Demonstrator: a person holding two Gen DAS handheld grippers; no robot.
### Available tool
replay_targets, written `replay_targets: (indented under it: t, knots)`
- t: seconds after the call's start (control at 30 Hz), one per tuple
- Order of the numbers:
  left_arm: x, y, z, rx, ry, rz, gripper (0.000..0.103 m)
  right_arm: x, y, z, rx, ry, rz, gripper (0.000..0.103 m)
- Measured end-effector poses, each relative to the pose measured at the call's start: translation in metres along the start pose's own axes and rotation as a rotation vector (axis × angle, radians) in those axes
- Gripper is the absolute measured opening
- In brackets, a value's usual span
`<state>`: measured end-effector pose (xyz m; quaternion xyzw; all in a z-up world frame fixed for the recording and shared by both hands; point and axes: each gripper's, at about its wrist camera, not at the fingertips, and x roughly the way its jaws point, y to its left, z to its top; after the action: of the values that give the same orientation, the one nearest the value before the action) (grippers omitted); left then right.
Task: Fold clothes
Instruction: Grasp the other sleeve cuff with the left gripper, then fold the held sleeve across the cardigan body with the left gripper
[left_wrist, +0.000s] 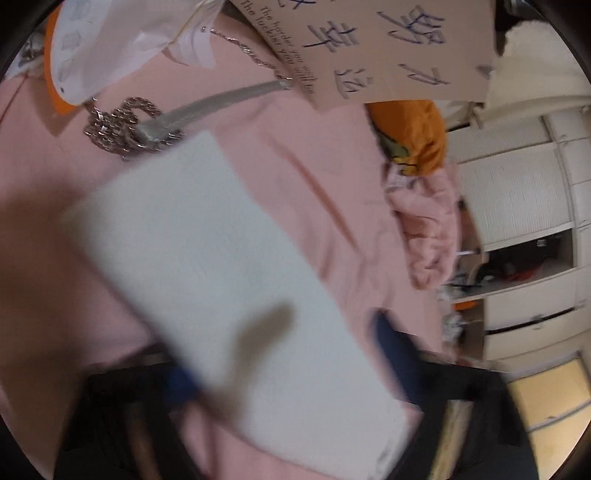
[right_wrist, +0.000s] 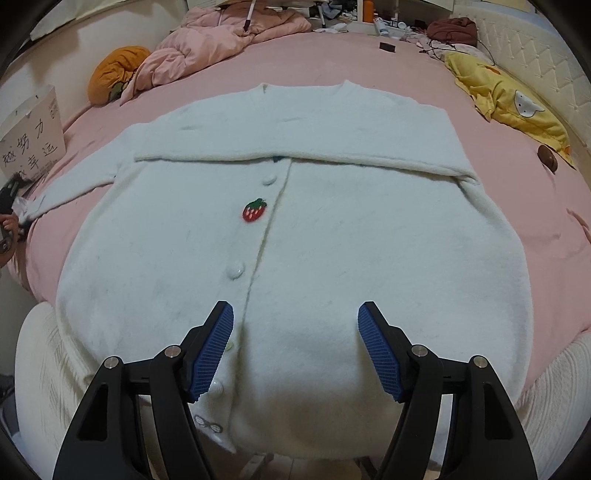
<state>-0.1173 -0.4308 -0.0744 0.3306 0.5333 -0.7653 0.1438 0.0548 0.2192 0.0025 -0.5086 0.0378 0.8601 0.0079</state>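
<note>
A white cardigan (right_wrist: 314, 229) with a strawberry patch (right_wrist: 254, 209) lies buttoned and face up on the pink bed (right_wrist: 517, 229). One sleeve is folded across the chest (right_wrist: 303, 147). The other sleeve (right_wrist: 85, 177) stretches out to the left edge, where my left gripper (right_wrist: 9, 206) sits at its cuff. The left wrist view is blurred: that white sleeve (left_wrist: 221, 266) fills the gap between the blue pads (left_wrist: 391, 350), and my left gripper (left_wrist: 288, 365) is shut on it. My right gripper (right_wrist: 295, 332) hangs open over the cardigan's lower front, nothing between its fingers.
A cardboard sign (right_wrist: 31, 136) and an orange plush (right_wrist: 114, 70) sit at the bed's left side, with a pink jacket (right_wrist: 221, 40) behind. A yellow blanket (right_wrist: 517, 107) lies at the right. A metal chain strap (left_wrist: 122, 125) lies near the sleeve, and white cabinets (left_wrist: 517, 206) stand beyond.
</note>
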Motion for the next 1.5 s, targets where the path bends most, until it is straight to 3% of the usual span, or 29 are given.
replay_targets:
  t: [0.03,0.07,0.13,0.27,0.37,0.43,0.6,0.7,0.97,1.2,1.37,1.5]
  knots:
    - [0.002,0.006,-0.002,-0.010,0.005,0.025,0.012,0.000,-0.001,0.000,0.003,0.001,0.004,0.070]
    - [0.000,0.014,-0.004,-0.029,0.013,0.016,0.010,0.001,-0.001,0.000,0.008,0.001,0.006,0.070]
    - [-0.007,0.016,-0.007,-0.043,-0.004,-0.017,0.010,0.000,-0.002,0.001,0.018,-0.002,0.009,0.071]
    - [-0.014,-0.028,-0.020,0.094,0.007,0.058,0.010,-0.002,-0.006,0.002,0.037,-0.024,0.015,0.071]
    - [-0.013,-0.078,-0.033,0.172,0.040,-0.032,0.010,-0.004,-0.009,0.003,0.045,-0.043,0.003,0.071]
    - [-0.012,-0.126,-0.051,0.283,0.050,-0.067,0.010,-0.005,-0.012,0.003,0.050,-0.056,-0.004,0.070]
    - [0.002,-0.247,-0.120,0.543,0.142,-0.116,0.010,-0.010,-0.022,0.003,0.074,-0.089,0.026,0.071]
    - [0.018,-0.309,-0.178,0.704,0.184,-0.099,0.010,-0.013,-0.027,0.002,0.086,-0.106,0.060,0.071]
    - [0.064,-0.421,-0.332,0.906,0.357,-0.114,0.010,-0.023,-0.033,0.001,0.072,-0.155,0.131,0.071]
    - [0.097,-0.464,-0.467,1.125,0.525,-0.103,0.010,-0.024,-0.053,0.007,0.135,-0.154,0.202,0.071]
    - [0.125,-0.450,-0.543,1.206,0.622,-0.044,0.010,-0.021,-0.070,0.007,0.215,-0.141,0.239,0.071]
    - [0.141,-0.434,-0.582,1.221,0.686,-0.032,0.010,-0.019,-0.078,0.008,0.256,-0.132,0.270,0.071]
